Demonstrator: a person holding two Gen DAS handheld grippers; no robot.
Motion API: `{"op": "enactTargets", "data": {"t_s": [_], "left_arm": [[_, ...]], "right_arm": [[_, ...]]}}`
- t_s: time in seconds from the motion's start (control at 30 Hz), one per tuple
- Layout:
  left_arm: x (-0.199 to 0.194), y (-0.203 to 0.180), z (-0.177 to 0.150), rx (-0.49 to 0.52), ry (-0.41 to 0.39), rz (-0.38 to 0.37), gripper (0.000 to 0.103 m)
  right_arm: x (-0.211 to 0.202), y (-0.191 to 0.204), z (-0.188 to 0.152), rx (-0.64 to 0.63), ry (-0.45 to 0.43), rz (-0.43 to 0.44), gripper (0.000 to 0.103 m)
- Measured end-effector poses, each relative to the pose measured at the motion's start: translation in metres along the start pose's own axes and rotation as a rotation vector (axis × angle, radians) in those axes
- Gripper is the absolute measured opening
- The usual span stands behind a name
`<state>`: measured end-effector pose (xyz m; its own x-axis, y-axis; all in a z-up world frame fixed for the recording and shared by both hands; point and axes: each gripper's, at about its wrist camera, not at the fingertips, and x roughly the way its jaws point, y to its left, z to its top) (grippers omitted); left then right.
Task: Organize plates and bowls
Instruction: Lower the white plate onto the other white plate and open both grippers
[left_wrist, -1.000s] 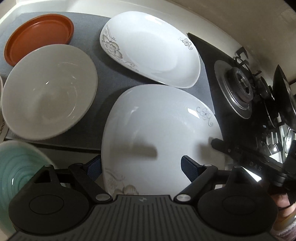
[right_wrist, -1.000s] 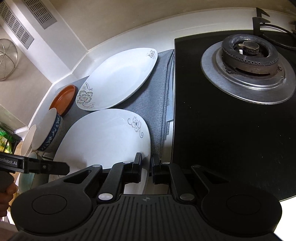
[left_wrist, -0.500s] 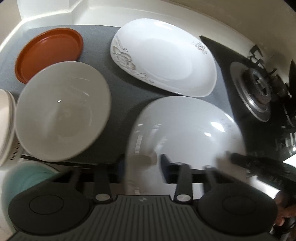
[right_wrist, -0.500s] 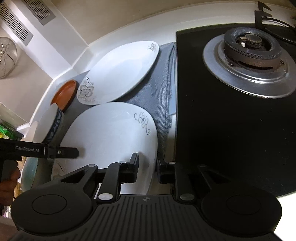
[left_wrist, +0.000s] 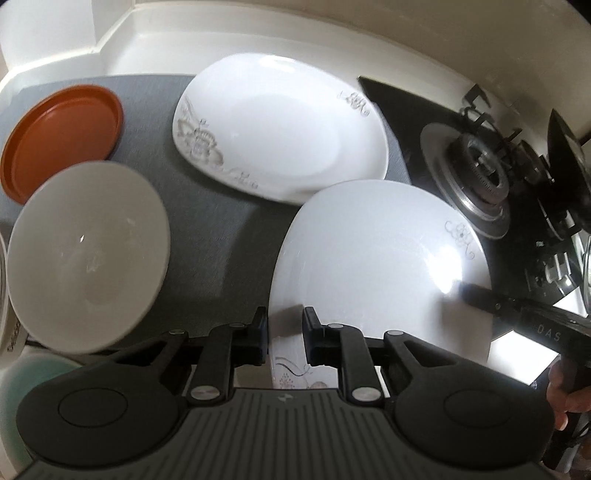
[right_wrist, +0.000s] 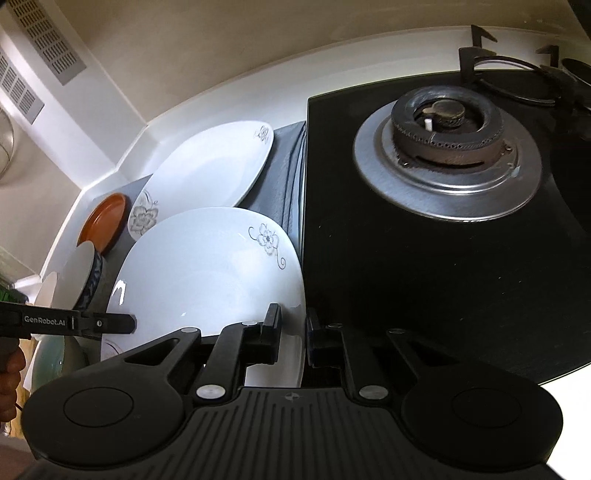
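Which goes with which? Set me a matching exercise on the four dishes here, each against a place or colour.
Things:
A. near flowered plate
B. far flowered plate
C. small dish
D. bowl

Descriptions:
1. rust-coloured
2. blue pattern outside
3. nearest the cameras
4. white, at the back of the grey mat

Pairs: A-3, B-4, C-1, D-2

A: Where do my tools sit?
B: My left gripper (left_wrist: 284, 341) straddles the near plate's (left_wrist: 376, 266) near-left rim; my right gripper (right_wrist: 293, 339) straddles its right rim.

A: And beyond them?
B: A second plate (left_wrist: 280, 129) lies behind it on the mat (left_wrist: 207, 218). Left of my left gripper stands a bowl (left_wrist: 86, 254), a saucer (left_wrist: 61, 136) behind it. The stove (right_wrist: 443, 229) lies right.
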<state>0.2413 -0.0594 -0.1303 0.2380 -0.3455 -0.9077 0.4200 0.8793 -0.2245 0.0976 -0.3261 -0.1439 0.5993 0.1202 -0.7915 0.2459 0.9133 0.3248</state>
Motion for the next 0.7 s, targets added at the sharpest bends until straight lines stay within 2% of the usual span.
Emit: {"op": "enactTargets", "data": {"t_s": [0.33,0.7], "left_arm": [[-0.002,-0.003,0.025,0.015,-0.029,-0.005,0.021],[-0.005,0.013,0.056,-0.021,-0.075,0.009,0.021]], "right_arm": [[0.002,0.0,0.021,0.014,-0.024,-0.009,0.015],[0.021,0.014,0.054,-0.025,-0.039,0.0,0.015]]}}
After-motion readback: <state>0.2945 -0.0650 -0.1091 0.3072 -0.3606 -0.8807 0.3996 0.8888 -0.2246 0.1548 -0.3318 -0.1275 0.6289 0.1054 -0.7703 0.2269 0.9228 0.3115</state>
